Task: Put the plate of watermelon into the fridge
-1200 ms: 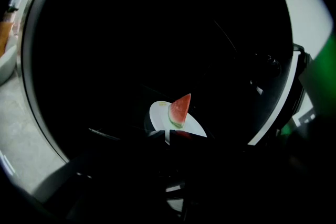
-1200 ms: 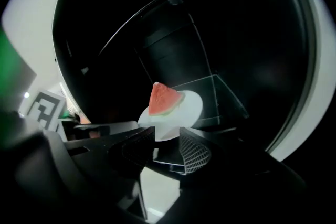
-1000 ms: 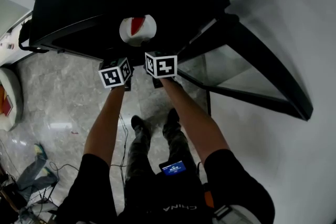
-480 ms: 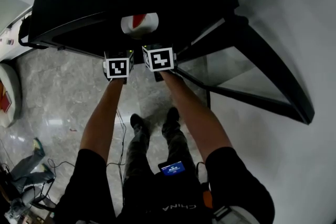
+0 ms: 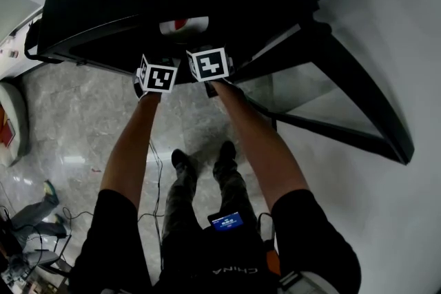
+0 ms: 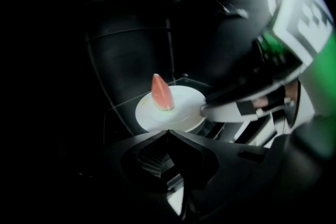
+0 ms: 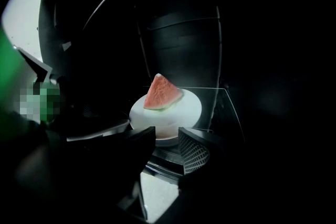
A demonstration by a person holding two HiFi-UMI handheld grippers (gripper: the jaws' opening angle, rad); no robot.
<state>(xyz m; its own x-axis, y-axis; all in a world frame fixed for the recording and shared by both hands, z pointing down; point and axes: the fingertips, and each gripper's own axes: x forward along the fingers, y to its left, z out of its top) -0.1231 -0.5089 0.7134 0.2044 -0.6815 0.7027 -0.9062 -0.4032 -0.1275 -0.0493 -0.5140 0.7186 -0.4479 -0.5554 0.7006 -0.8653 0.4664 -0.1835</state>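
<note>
i think the plate (image 7: 181, 113) is light, slick and breakable, best pinched at its rim; left gripper (image 6: 168, 132) jaws are closed and empty, right gripper (image 7: 167, 141) jaws slightly apart.

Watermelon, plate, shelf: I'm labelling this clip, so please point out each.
Watermelon (image 7: 161, 93): right gripper view, on its red flesh.
Plate (image 7: 190, 107): right gripper view, on the bare white right of the slice.
Shelf (image 7: 210, 88): right gripper view, on its lit back edge.
</note>
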